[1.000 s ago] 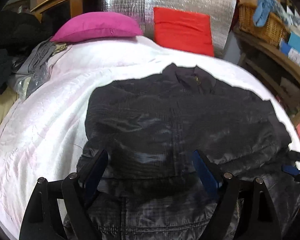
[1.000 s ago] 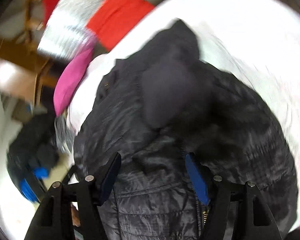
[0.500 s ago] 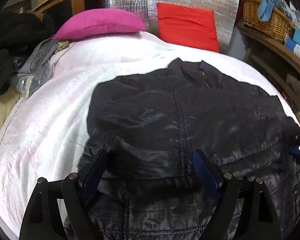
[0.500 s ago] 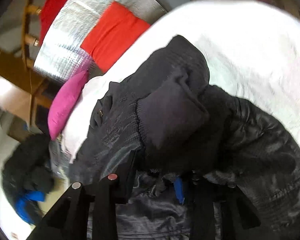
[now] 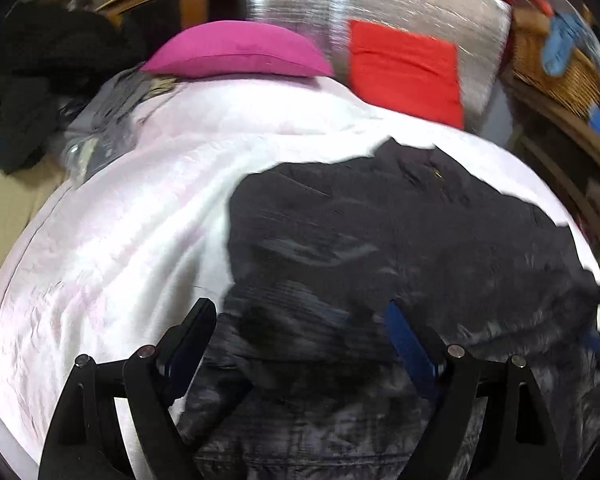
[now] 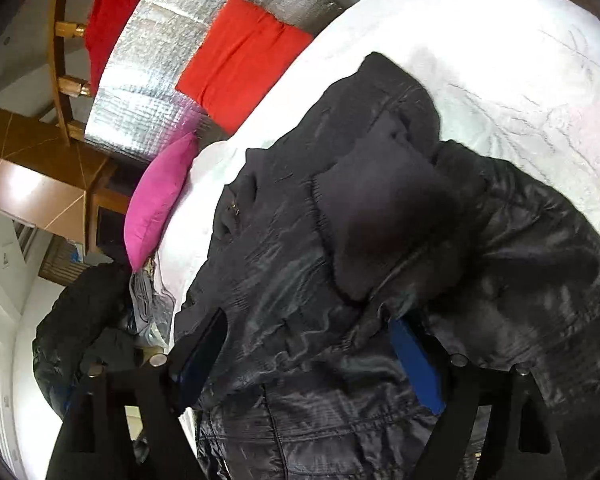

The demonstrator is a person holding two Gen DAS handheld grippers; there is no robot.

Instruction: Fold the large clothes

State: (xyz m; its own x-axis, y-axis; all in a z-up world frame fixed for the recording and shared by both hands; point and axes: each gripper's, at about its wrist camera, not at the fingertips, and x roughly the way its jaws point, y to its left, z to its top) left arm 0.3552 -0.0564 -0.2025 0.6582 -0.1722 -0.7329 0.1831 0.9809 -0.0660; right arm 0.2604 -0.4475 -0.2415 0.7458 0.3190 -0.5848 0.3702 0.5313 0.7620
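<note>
Clearly, a black quilted jacket (image 5: 400, 248) was laid across the white bedspread (image 5: 112, 240), its collar (image 5: 424, 160) turned toward the pillows. The left gripper (image 5: 300, 332) was held low over the jacket's lower part with its jaws spread wide; dark fabric was seen between and beneath the fingers (image 5: 192, 332), but no pinch on it could be made out. In the right wrist view, the right gripper (image 6: 312, 344) was likewise spread apart above the jacket (image 6: 292, 280), and a sleeve with a knit cuff (image 6: 380, 216) was seen folded across the body, just ahead of the blue-padded finger (image 6: 416, 364). Whether that finger was touching the cloth could not be told.

At the head of the bed, a magenta pillow (image 5: 236, 50) and a red cushion (image 5: 404, 68) were set side by side, the cushion propped against a silver foil panel (image 5: 412, 4). A heap of dark clothing (image 5: 32, 72) was piled beside the bed at the left, and a wicker basket (image 5: 556, 64) was seen on wooden shelving at the right. The left view was slightly blurred.
</note>
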